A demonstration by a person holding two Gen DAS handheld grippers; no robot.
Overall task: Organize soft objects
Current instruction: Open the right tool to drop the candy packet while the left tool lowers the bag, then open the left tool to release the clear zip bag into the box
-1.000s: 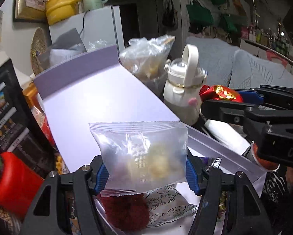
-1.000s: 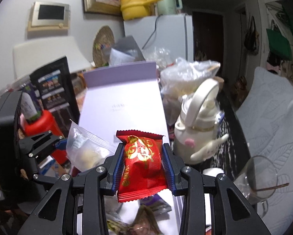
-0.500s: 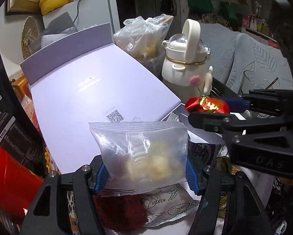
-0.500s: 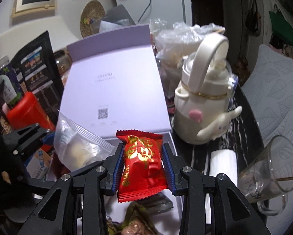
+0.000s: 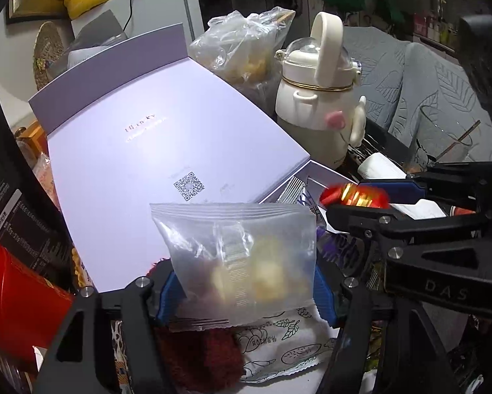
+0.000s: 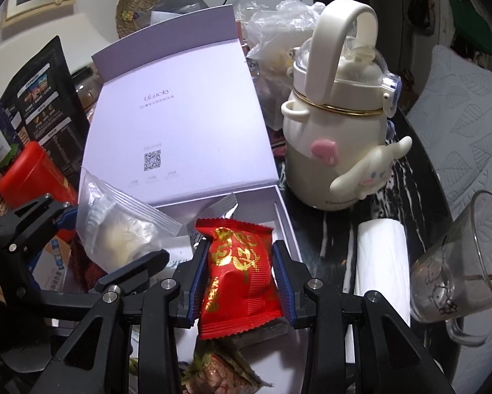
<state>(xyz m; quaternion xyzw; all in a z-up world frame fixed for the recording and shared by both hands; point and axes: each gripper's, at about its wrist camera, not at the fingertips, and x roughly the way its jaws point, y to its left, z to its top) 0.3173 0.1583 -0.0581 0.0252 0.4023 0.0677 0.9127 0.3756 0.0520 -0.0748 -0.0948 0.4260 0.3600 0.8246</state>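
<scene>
Over the lavender cardboard box (image 6: pixel 180 124), left hand-held gripper (image 5: pixel 242 282) grips a clear crinkly pouch (image 5: pixel 242 262), right hand-held gripper (image 6: pixel 239 272) a glossy red packet (image 6: pixel 239 275).

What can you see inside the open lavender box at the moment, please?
The box already holds several snack packets: a silvery foil packet, a leaf-printed white packet and a dark red fuzzy item. The clear bag and red packet, both gripped above it, hide the rest.
</scene>
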